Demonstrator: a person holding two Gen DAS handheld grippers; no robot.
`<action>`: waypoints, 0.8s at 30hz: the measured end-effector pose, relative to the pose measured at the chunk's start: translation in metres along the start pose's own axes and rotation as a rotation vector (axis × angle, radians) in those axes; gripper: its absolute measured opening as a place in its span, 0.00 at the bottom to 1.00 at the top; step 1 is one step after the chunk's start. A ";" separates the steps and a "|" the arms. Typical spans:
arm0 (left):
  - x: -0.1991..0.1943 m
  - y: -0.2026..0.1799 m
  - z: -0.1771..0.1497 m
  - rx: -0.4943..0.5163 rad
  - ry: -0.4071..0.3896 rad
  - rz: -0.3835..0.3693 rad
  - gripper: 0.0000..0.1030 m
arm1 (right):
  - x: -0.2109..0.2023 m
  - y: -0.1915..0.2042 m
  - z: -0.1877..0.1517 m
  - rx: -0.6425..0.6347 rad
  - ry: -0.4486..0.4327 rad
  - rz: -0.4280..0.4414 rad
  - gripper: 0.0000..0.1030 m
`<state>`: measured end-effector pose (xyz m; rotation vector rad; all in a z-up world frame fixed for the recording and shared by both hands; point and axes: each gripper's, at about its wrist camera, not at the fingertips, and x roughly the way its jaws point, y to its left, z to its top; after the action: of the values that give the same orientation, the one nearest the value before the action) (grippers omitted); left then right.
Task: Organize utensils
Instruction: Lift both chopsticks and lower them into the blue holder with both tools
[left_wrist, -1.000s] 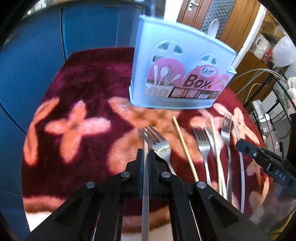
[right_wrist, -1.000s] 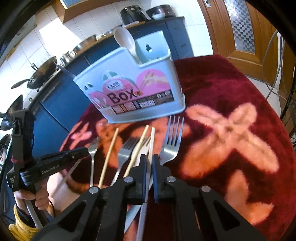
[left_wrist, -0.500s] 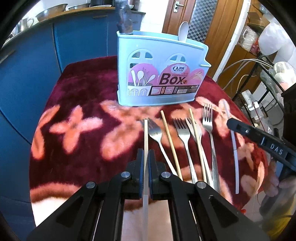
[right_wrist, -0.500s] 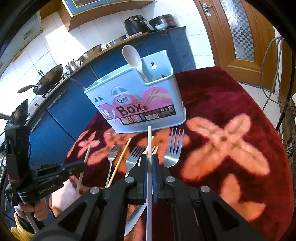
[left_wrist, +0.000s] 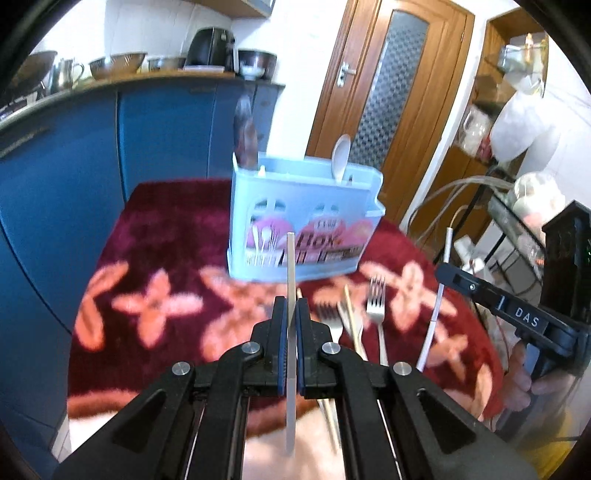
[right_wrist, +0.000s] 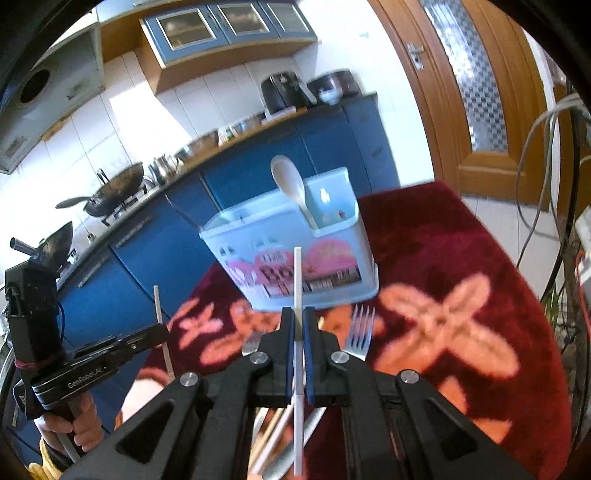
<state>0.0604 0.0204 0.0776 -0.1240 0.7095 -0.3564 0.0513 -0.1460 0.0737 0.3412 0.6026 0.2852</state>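
You are holding one chopstick (left_wrist: 290, 266) clamped in the left tool (left_wrist: 291, 314) and another chopstick (right_wrist: 297, 280) in the right tool (right_wrist: 298, 325), both raised short of the utensil box (left_wrist: 299, 221), so be tipping each upright over an open compartment.

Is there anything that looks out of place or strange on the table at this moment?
Nothing is spilled or broken. The forks and wooden chopsticks lie loose on the cloth, outside the box. Each gripper, left and right, holds one chopstick.
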 end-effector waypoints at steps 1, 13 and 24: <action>-0.001 0.000 0.004 -0.003 -0.014 -0.003 0.02 | -0.003 0.001 0.004 -0.005 -0.018 -0.003 0.06; -0.013 -0.012 0.067 0.012 -0.192 -0.041 0.02 | -0.008 0.007 0.053 -0.042 -0.120 -0.041 0.06; -0.007 -0.024 0.140 0.062 -0.359 0.032 0.02 | 0.000 0.010 0.096 -0.089 -0.192 -0.079 0.06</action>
<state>0.1407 -0.0005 0.1931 -0.1138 0.3449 -0.3147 0.1071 -0.1591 0.1519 0.2556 0.4116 0.2001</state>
